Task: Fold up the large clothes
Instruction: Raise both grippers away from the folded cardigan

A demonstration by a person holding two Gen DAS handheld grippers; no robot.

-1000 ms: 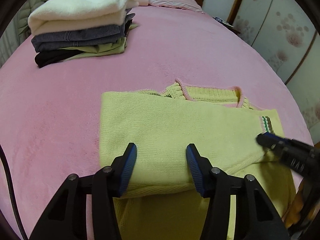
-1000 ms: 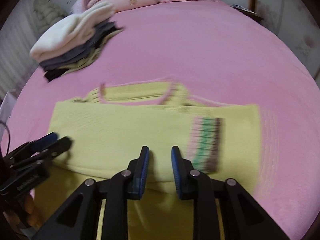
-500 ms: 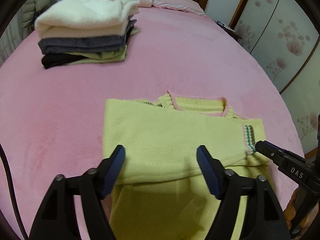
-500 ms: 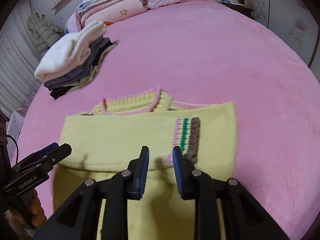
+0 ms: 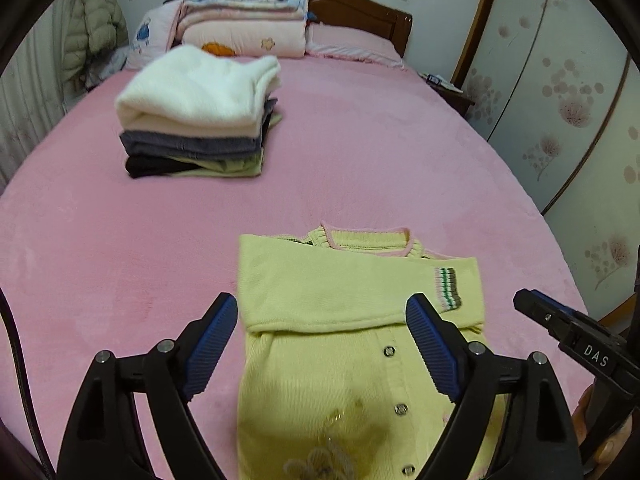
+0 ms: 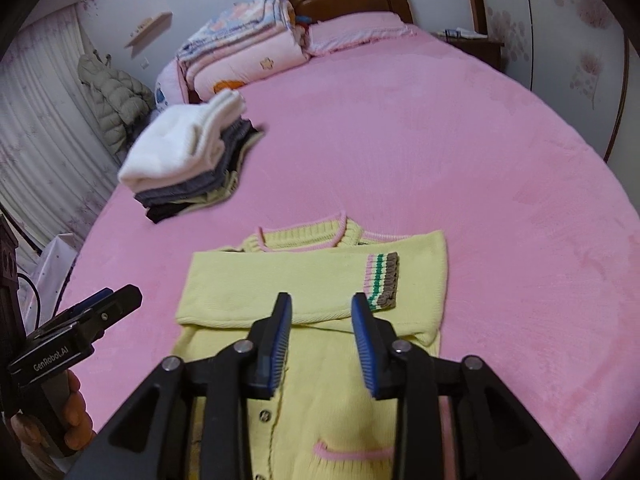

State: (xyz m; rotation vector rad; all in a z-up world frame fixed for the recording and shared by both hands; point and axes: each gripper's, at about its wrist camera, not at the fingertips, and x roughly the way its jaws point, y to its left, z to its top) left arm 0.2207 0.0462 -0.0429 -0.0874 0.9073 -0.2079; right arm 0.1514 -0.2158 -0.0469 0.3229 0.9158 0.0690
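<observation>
Pink bed (image 5: 360, 152) is covered by a soft, floppy yellow cardigan (image 5: 340, 292), best grabbed at its hem by both empty, wide-open grippers.

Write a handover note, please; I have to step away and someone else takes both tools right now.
Left claw: open, holding nothing, above the cardigan.
Right claw: open, holding nothing, above the same cardigan.
Cardigan lies button-side up on the pink bed; sleeves are folded across the chest, striped cuff on top.
Pile of folded clothes sits further up the bed.
Left: fold the body up.
</observation>
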